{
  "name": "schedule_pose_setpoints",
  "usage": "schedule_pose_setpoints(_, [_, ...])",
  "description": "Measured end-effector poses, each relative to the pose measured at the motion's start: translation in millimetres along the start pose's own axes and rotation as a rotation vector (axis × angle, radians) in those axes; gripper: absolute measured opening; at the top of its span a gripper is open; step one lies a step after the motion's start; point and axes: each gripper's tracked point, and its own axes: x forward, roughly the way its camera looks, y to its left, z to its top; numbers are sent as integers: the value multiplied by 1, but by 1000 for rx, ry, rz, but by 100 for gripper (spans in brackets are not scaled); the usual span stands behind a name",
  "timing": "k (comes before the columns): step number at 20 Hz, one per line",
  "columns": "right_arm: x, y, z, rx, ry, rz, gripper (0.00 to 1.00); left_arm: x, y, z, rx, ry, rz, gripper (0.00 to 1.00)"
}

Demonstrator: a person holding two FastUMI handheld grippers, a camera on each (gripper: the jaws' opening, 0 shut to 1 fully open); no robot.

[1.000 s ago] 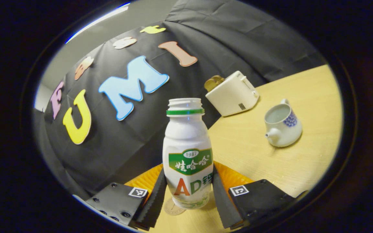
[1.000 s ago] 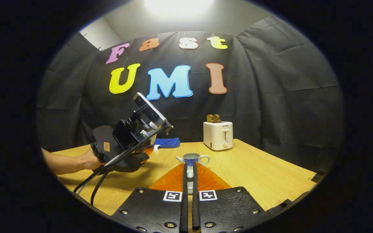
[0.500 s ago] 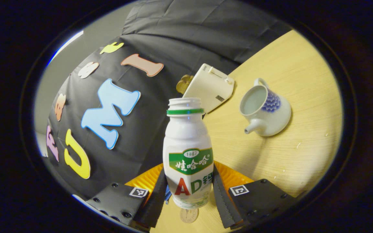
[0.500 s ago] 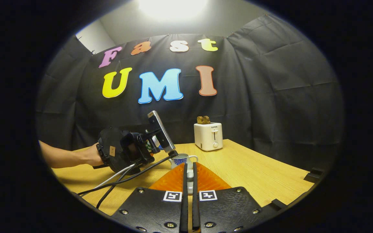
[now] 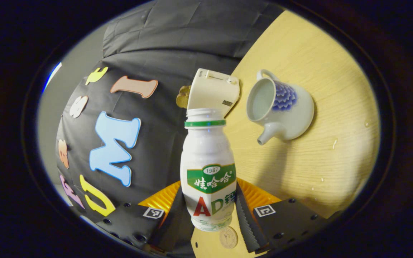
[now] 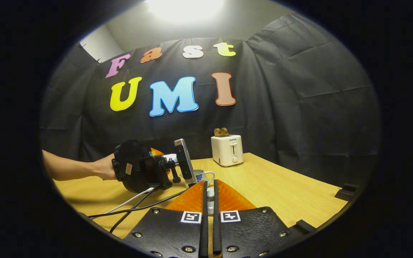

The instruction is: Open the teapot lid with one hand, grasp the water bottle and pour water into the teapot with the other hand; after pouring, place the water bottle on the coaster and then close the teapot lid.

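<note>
Surface: pale wood-grain top, lit from a bright lamp overhead, bordered behind by the booth's creased black cloth wall. A grey plain wall is showing above the cloth.

I am holding the left gripper tilted over, so the surface is appearing tipped in the left gripper view. Its fingers are clamping the water bottle on both sides, cap off, mouth open. The teapot is sitting lidless on the surface to the right of the bottle's mouth, apart from it, spout facing the camera side. A round coaster is lying on the surface below the bottle's base. A white toaster is standing behind the bottle near the cloth, with something brown in its slot.

In the right gripper view, my right gripper is hovering above the surface with its fingers closed nearly together on a small pale piece, probably the lid, though I cannot tell for certain. My hand is carrying the left gripper beside the teapot; cables are trailing across the surface.
</note>
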Motion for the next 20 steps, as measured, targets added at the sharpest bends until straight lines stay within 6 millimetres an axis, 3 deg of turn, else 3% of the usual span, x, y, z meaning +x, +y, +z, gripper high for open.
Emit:
schedule_pose_setpoints(2, [0, -2, 1, 1, -1, -2, 5, 0, 2, 2, 42, 1, 12, 77])
schedule_pose_setpoints(3, [0, -2, 0, 4, 0, -1, 5, 0, 1, 4, 57, -3, 15, 82])
schedule_pose_setpoints(18, [-1, -6, 1, 28, -2, 0, 5, -2, 0, 6, 240, -3, 23, 82])
schedule_pose_setpoints(20, [-1, -6, 0, 28, 0, 1, 5, -3, 1, 7, 254, -3, 25, 77])
